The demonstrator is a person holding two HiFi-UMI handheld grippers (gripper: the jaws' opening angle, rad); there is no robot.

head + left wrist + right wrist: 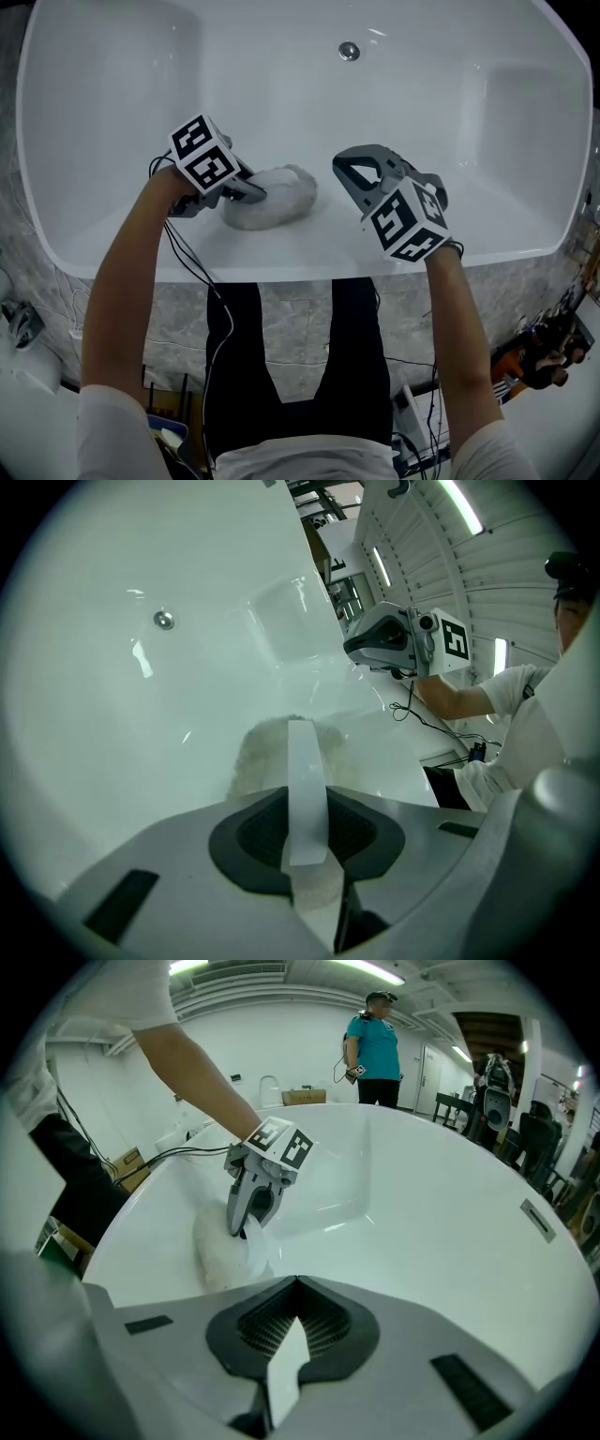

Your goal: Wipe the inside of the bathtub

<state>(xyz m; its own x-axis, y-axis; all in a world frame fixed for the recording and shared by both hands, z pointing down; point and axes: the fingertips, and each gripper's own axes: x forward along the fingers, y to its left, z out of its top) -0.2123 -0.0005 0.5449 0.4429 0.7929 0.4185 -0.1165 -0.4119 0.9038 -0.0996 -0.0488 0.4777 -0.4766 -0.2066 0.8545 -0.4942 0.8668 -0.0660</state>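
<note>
left gripper [255,192]: jaws pinching fluffy white cloth [278,199], pressing it against near inner wall | bathtub [441,122]: gleaming smooth, glossy white | right gripper [349,171]: jaws closed together, holding nothing, hovering near cloth

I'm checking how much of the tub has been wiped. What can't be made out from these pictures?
- Wiped or wet patches on the bathtub: in all views, white on white and glare hide them.
- Underside of the cloth: in the head view, it is pressed against the tub.
- The drain: too small in the head and left gripper views to tell whether it is open or plugged.
- The person in the background of the right gripper view: too small to tell what they hold.
</note>
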